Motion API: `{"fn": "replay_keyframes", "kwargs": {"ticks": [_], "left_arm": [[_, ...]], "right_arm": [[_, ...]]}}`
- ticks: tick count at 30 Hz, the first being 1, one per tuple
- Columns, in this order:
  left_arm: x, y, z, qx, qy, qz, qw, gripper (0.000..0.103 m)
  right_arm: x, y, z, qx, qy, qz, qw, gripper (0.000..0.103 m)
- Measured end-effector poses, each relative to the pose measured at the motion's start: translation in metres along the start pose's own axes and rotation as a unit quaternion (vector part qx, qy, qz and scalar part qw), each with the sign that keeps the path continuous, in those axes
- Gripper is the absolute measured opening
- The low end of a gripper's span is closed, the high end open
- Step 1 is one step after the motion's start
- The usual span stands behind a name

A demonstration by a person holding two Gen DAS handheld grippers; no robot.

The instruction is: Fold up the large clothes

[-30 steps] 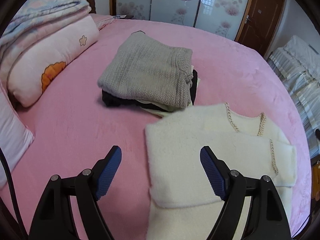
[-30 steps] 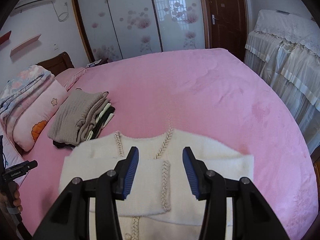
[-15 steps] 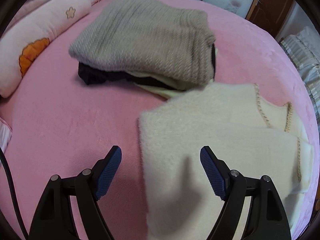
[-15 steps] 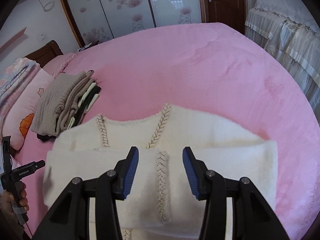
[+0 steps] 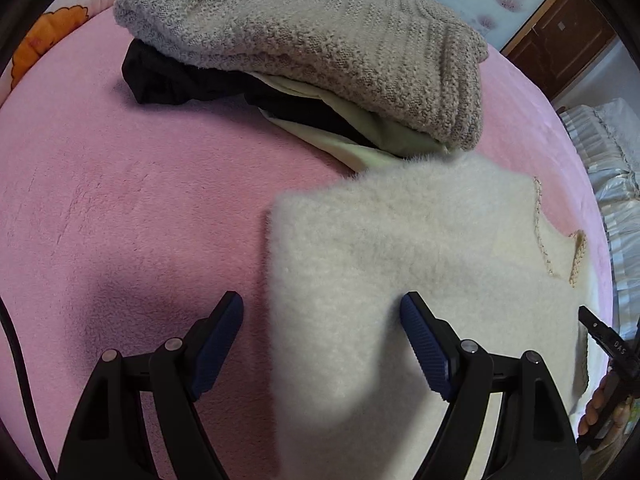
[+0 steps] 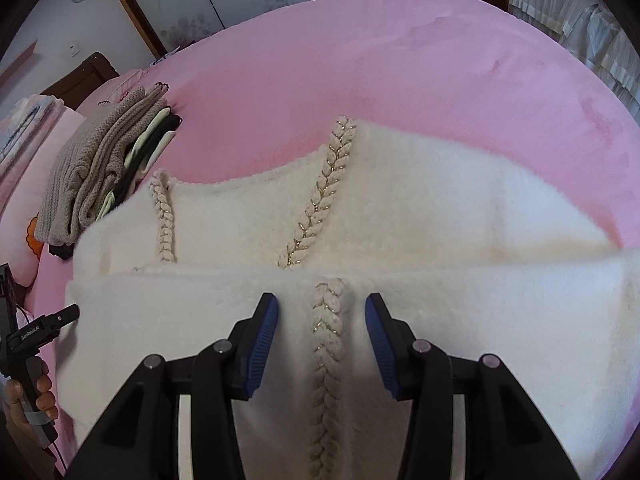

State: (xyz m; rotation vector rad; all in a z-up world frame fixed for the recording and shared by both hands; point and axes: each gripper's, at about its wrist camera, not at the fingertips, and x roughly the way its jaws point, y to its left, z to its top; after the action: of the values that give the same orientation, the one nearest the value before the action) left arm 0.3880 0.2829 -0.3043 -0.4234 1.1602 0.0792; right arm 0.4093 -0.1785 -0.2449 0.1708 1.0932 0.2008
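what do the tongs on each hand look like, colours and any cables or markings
Both tongs, the left tongs and the right tongs, have black angular arms with silver rivets and blue ribbed pads. A black cable runs along the left view's edge. The left handle carries small white lettering, too small to read surely.

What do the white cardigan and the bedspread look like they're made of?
White cardigan: looks like fuzzy, brushed knit, perhaps faux mohair; fine hairs blur its edges, and a braided trim with gold thread runs down the front. Bedspread: pink plush fleece, matte, with brush marks in its short nap.
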Motion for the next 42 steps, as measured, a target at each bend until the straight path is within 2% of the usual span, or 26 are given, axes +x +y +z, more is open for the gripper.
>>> {"fn": "replay_keyframes", "kwargs": {"ticks": [1,2,3,5,6,10,11,13,15,16,18,20,22,24,27,30,32,34,36,39,40,42], "left_arm": [[-0.001,0.000,0.000,0.001,-0.005,-0.012,0.9999,0.062],[-0.002,-0.002,0.001,0.000,-0.007,-0.022,0.9997,0.042],[-0.005,-0.003,0.001,-0.004,-0.015,-0.007,0.9999,0.032],[-0.012,-0.008,-0.001,-0.001,-0.034,0.013,0.9993,0.014],[-0.016,-0.016,0.000,0.003,-0.049,0.022,0.9986,0.012],[-0.036,-0.033,-0.011,0.033,-0.117,0.051,0.9913,0.011],[-0.032,-0.035,-0.013,0.041,-0.120,0.063,0.9899,0.011],[-0.011,-0.036,-0.013,0.048,-0.092,0.086,0.9909,0.011],[-0.004,-0.038,-0.015,0.059,-0.086,0.096,0.9899,0.015],[-0.007,-0.042,-0.015,0.066,-0.091,0.105,0.9881,0.018],[-0.017,-0.047,-0.015,0.070,-0.089,0.127,0.9854,0.038],[-0.038,-0.055,-0.019,0.077,-0.103,0.148,0.9807,0.043],[-0.062,-0.064,-0.027,0.083,-0.125,0.135,0.9796,0.043],[-0.088,-0.073,-0.046,0.070,-0.148,0.090,0.9823,0.043],[-0.108,-0.083,-0.067,0.058,-0.152,0.046,0.9856,0.043],[-0.100,-0.104,-0.091,0.067,-0.146,0.036,0.9863,0.043],[-0.084,-0.109,-0.103,0.068,-0.137,0.065,0.9861,0.043],[-0.071,-0.101,-0.109,0.053,-0.121,0.085,0.9876,0.043],[-0.063,-0.087,-0.111,0.041,-0.114,0.090,0.9885,0.043],[-0.059,-0.074,-0.110,0.051,-0.124,0.106,0.9852,0.043],[-0.057,-0.069,-0.109,0.051,-0.123,0.101,0.9859,0.043],[-0.057,-0.063,-0.108,0.048,-0.119,0.094,0.9872,0.043]], "right_arm": [[0.000,0.002,-0.002,-0.005,-0.006,0.000,1.000,0.040],[0.000,0.004,-0.004,-0.012,-0.007,0.007,1.000,0.026],[0.000,0.006,-0.005,-0.019,-0.008,0.001,1.000,0.025],[-0.006,0.012,-0.008,-0.035,-0.023,-0.010,0.999,0.016],[-0.012,0.015,-0.008,-0.041,-0.035,-0.015,0.998,0.015],[-0.046,0.022,-0.007,-0.044,-0.120,-0.012,0.992,0.015],[-0.042,0.024,-0.006,-0.047,-0.117,-0.025,0.992,0.015],[-0.015,0.025,-0.007,-0.055,-0.072,-0.059,0.994,0.015],[-0.001,0.025,-0.013,-0.056,-0.044,-0.085,0.994,0.019],[-0.007,0.025,-0.016,-0.050,-0.049,-0.089,0.994,0.022],[-0.023,0.026,-0.018,-0.039,-0.057,-0.097,0.993,0.028],[-0.046,0.034,-0.024,-0.053,-0.079,-0.108,0.990,0.030],[-0.070,0.048,-0.038,-0.073,-0.102,-0.097,0.987,0.031],[-0.084,0.062,-0.053,-0.084,-0.108,-0.060,0.989,0.031],[-0.088,0.098,-0.078,-0.107,-0.104,-0.013,0.989,0.031],[-0.071,0.132,-0.098,-0.129,-0.084,0.011,0.988,0.031],[-0.055,0.141,-0.107,-0.138,-0.071,-0.002,0.988,0.031],[-0.041,0.132,-0.113,-0.137,-0.060,-0.023,0.988,0.028],[-0.043,0.110,-0.115,-0.129,-0.069,-0.029,0.989,0.028],[-0.053,0.065,-0.110,-0.099,-0.092,-0.096,0.986,0.028],[-0.053,0.044,-0.108,-0.083,-0.090,-0.100,0.987,0.027],[-0.054,0.012,-0.107,-0.055,-0.080,-0.055,0.994,0.009]]}}
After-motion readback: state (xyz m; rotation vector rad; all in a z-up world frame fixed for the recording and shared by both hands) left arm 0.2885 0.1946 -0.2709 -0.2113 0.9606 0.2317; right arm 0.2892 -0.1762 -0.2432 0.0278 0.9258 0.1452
